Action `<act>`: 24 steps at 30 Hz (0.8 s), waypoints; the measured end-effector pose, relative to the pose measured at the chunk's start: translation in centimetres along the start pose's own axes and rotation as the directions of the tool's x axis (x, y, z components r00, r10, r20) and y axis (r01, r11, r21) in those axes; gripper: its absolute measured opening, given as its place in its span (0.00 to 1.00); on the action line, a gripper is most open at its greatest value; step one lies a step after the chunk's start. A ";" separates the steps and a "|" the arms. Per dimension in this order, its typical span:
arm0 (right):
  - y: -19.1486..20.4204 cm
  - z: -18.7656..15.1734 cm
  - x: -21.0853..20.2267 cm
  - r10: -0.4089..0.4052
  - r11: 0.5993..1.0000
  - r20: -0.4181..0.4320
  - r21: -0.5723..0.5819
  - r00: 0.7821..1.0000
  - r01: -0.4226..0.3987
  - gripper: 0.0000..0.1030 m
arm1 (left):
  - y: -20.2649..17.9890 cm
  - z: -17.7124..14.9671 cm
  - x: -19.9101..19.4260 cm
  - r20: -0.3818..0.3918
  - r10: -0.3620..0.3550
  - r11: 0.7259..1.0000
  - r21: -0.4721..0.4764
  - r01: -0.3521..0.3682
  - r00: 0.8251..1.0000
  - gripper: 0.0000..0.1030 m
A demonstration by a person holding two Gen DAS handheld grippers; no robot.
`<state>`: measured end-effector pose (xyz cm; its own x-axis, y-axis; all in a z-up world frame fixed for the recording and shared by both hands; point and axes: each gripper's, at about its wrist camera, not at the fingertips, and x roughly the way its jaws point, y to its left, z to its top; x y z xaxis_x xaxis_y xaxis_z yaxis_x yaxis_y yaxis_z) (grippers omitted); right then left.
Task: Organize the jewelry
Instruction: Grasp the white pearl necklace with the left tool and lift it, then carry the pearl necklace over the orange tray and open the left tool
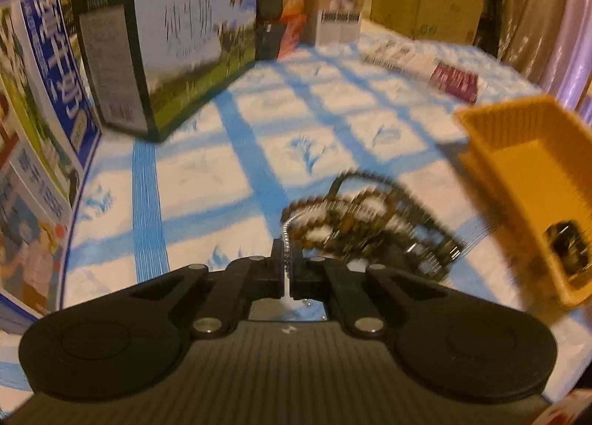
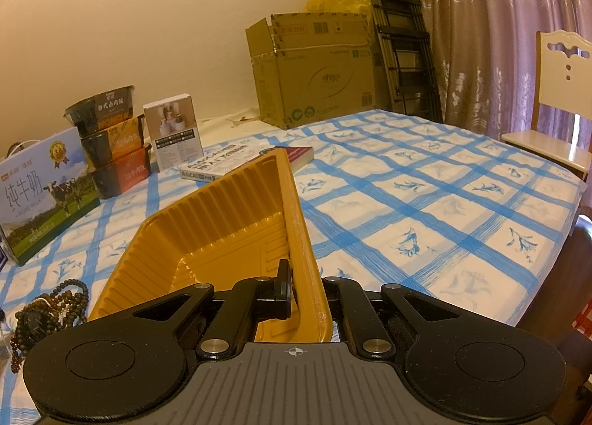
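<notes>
1. The left tongs [image 1: 285,269] are pressed together on a thin silver ball chain [image 1: 285,240], which runs up from between the tips toward the jewelry pile.
2. The pile itself, a tangle of dark wooden bead strands [image 1: 366,217] with what looks like a watch among them, lies on the blue-checked desk [image 1: 207,173] just ahead of the left tongs; the left view is blurred, so finer detail cannot be told.
3. The right tongs [image 2: 299,290] are clamped on the near wall of a yellow plastic tray [image 2: 222,225], one finger inside and one outside, and the tray is tipped up on that edge.
4. In the left view one dark item [image 1: 568,247] already sits in the tray's corner, near the pile.
5. Risk: the chain seems caught up in the bead strands, so pulling on it may drag the whole tangle, or the thin chain may slip out of the tips.
6. Risk: the tray is held by a single thin wall and tilted, so the item inside may slide out, or the wall may flex and slip free.
7. A milk carton [image 1: 166,51] and books [image 2: 244,162] stand well apart from the work.
</notes>
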<state>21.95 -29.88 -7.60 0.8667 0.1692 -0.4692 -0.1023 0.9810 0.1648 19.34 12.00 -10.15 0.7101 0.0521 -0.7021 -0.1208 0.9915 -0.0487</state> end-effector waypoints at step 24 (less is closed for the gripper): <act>0.0 -0.2 0.2 0.006 1.000 0.001 0.003 1.000 -0.006 0.06 | -3.1 10.1 -15.6 0.358 -0.210 0.978 0.070 0.198 0.910 0.01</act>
<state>22.01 -29.81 -7.89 0.8666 0.1748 -0.4675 -0.1058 0.9797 0.1701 15.66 9.31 8.15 0.9197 -0.1177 -0.3747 0.0709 0.9881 -0.1365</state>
